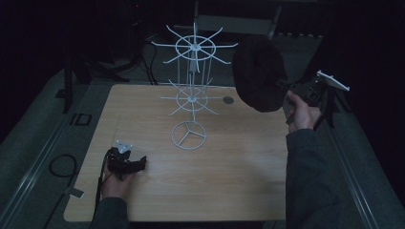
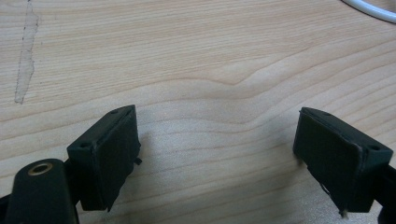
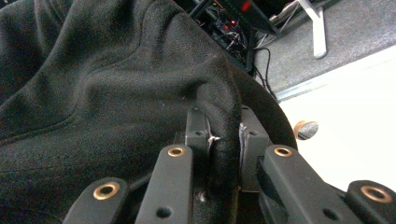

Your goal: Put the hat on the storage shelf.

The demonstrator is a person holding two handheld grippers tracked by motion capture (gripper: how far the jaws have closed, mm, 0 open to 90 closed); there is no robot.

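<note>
Black fleece hat [image 1: 258, 74], held up in the air past the surface's far right corner, beside the upper ring of the white wire rack [image 1: 193, 90]. Right gripper [image 1: 292, 89] has the hat's edge pinched between its fingers [image 3: 198, 133], nearly closed, fabric folded in the gap; gripping the brim probably leaves the crown open to drop over a hook. Rack stands near the middle of the far edge, round foot on the wooden surface [image 1: 229, 181], two tiers of spoke hooks bare. Likely step: carrying the hat toward a hook. Left gripper [image 1: 128, 164] rests low at the near left corner, fingers [image 2: 109, 154] spread wide, nothing between them, apparently parked clear.
</note>
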